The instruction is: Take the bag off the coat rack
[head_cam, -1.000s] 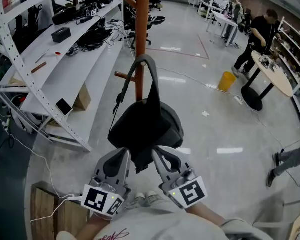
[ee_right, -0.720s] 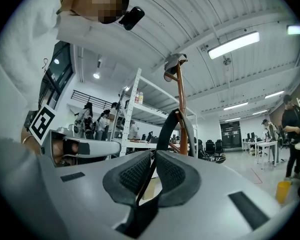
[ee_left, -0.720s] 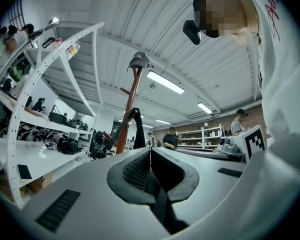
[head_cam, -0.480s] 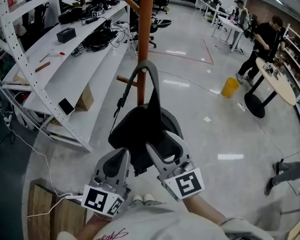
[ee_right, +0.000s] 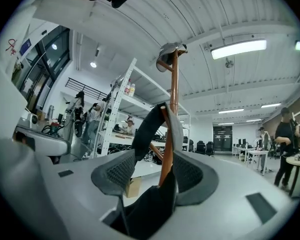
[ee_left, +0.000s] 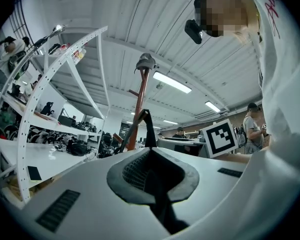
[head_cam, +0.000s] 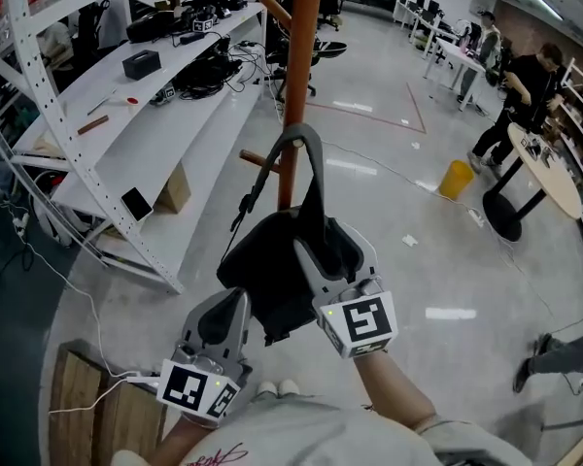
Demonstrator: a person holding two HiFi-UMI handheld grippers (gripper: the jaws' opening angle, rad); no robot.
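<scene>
L tool (head_cam: 235,304) is clamped on the bottom of the bag (head_cam: 277,270), R tool (head_cam: 332,252) just opened w/ fabric loose between its jaws, so w/ the strap (head_cam: 314,153) hooked over a peg (head_cam: 257,159) of the coat rack (head_cam: 302,56), a one-sided tug could snag it.

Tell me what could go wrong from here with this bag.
The right gripper has jaws that have just been opening. The bag sits between them, ungripped. Only the left gripper pinches its bottom fabric, so the bag could slip or swing.

The strap hangs on the coat rack. Pulling sideways instead of lifting may snag it and tug the rack.
</scene>
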